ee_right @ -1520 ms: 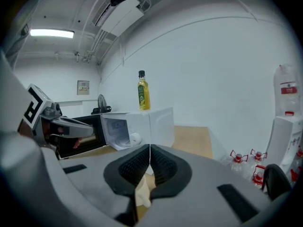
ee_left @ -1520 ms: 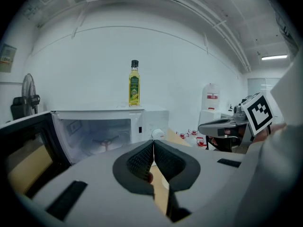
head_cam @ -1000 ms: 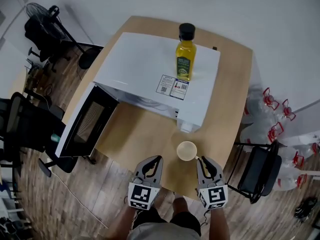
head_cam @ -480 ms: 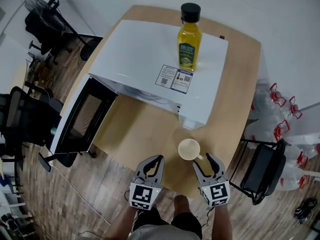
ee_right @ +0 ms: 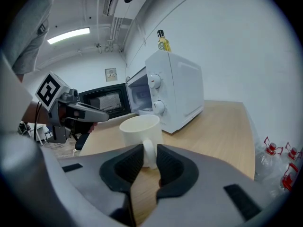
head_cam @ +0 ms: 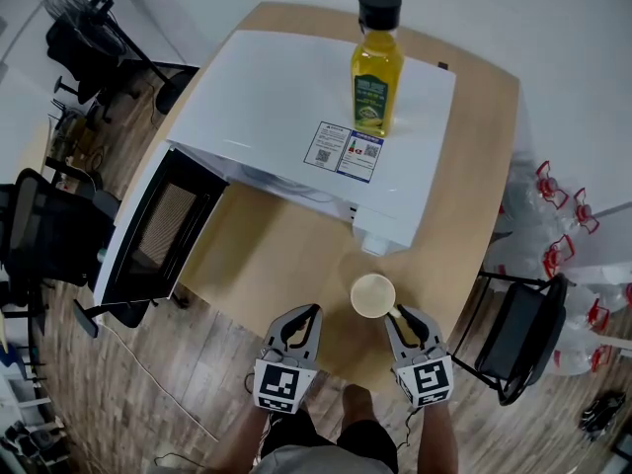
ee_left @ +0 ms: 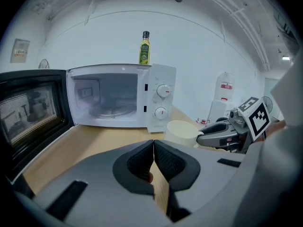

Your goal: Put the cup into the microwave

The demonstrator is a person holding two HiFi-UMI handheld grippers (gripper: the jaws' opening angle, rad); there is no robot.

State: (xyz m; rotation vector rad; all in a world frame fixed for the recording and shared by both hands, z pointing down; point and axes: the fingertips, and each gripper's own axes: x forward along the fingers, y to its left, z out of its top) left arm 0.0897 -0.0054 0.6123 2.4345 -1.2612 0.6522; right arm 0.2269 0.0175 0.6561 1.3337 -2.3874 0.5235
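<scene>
A cream cup (head_cam: 372, 295) stands on the wooden table (head_cam: 286, 255) in front of the white microwave (head_cam: 316, 126), whose door (head_cam: 158, 230) hangs open to the left. In the right gripper view the cup's (ee_right: 139, 126) handle sits between my right gripper's (ee_right: 149, 155) pads. The jaws are closing and the pads touch both sides of the handle. My right gripper (head_cam: 407, 322) reaches the cup from the near side. To its left my left gripper (head_cam: 299, 324) hovers over the table edge, shut with nothing in it (ee_left: 154, 148).
A yellow oil bottle (head_cam: 375, 67) stands on top of the microwave. The glass turntable (ee_left: 111, 111) shows in the cavity. Office chairs (head_cam: 49, 235) stand at the left and a dark chair (head_cam: 518, 339) at the right. Water jugs (head_cam: 553, 215) lie on the floor.
My right jaws spread wide beside the cup's handle, then narrowed onto it. Both grippers sank a little. The cup has stayed in place.
</scene>
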